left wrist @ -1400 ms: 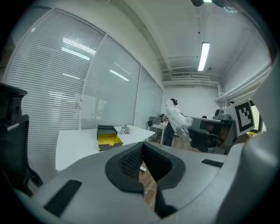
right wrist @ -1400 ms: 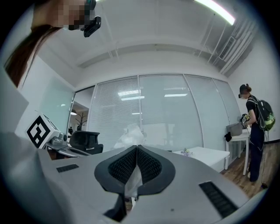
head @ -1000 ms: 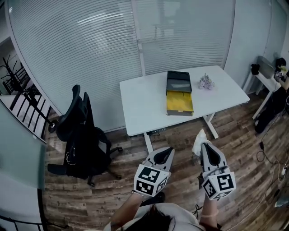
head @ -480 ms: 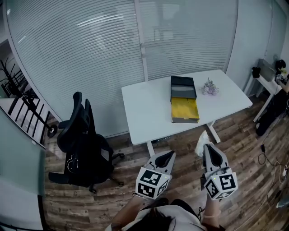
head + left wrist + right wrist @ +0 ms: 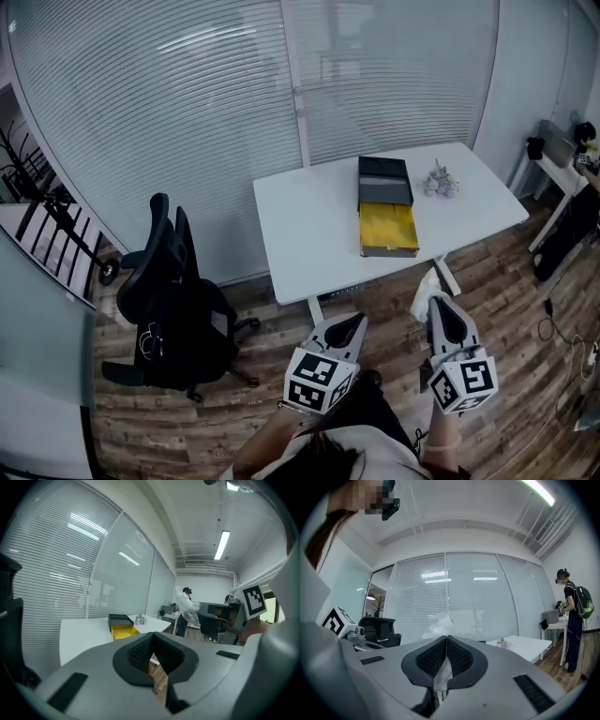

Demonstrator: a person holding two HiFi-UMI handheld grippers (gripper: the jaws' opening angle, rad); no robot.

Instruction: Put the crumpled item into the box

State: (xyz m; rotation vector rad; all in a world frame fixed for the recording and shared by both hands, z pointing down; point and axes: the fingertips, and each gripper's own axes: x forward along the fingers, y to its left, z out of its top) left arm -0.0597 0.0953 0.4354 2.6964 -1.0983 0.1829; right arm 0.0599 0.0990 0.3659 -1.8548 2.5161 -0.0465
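An open box (image 5: 387,228) with a yellow inside and a black lid lies on the white table (image 5: 309,220) ahead; the left gripper view shows the box (image 5: 123,629) small and far off. My right gripper (image 5: 437,305) is shut on a crumpled white item (image 5: 424,289), which sticks out past the jaws (image 5: 438,626) over the wooden floor, short of the table. My left gripper (image 5: 351,323) is shut with nothing between its pads, also over the floor.
A small bunch of pale flowers (image 5: 440,182) lies on the table right of the box. A black office chair (image 5: 169,300) stands left of the table. Glass walls with blinds lie behind. A person (image 5: 572,616) stands far right by a side table.
The table and box have shifted slightly right and nearer in the head view as I step forward. Both grippers keep their hold and pose.
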